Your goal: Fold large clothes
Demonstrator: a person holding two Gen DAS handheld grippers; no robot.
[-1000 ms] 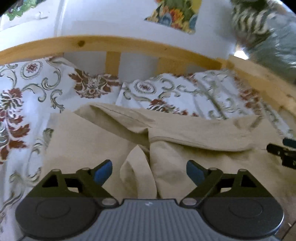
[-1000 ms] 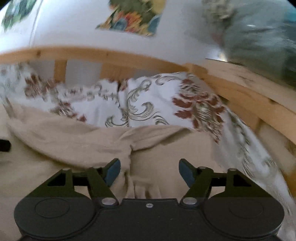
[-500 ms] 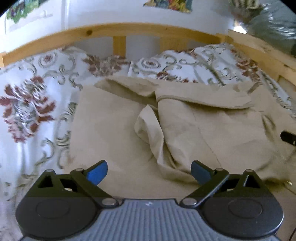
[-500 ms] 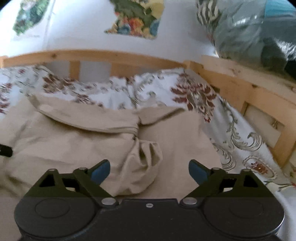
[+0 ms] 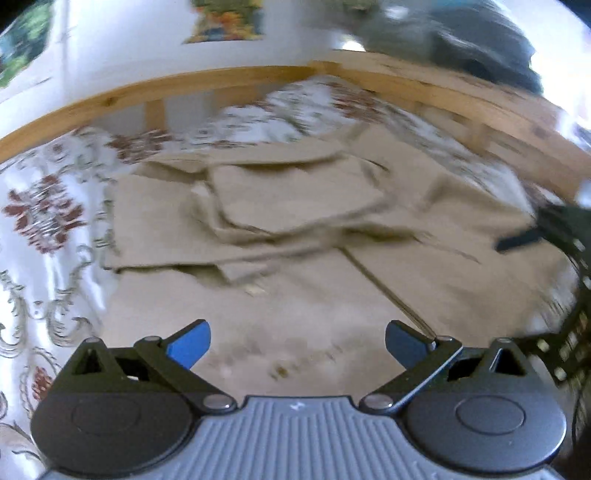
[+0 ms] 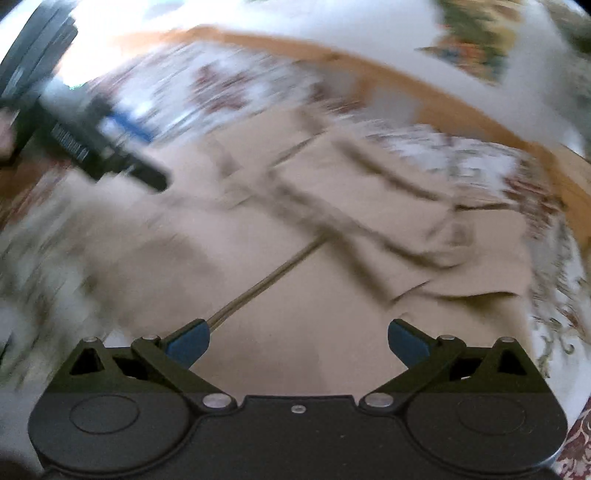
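Observation:
A large beige garment (image 5: 295, 199) lies spread on the floral bed sheet (image 5: 48, 221), its far part folded back over itself in loose layers. A long seam (image 5: 384, 288) runs down the flat near part. My left gripper (image 5: 297, 341) hovers over that near part, open, with nothing between its blue pads. My right gripper (image 6: 298, 341) hangs over the same cloth (image 6: 332, 288); its jaws are opening and hold nothing. Each view catches the other gripper's fingers (image 5: 517, 240) (image 6: 147, 173) at its side. Both views are motion-blurred.
A wooden bed rail (image 5: 184, 85) runs round the far side and the right of the mattress. Behind it is a white wall with a colourful picture (image 5: 225, 18). Dark bundles (image 5: 461, 33) lie beyond the rail at the upper right.
Both grippers have drawn back from the bunched cloth near the head of the bed and opened wider. The far part now lies folded over, and more of the garment shows.

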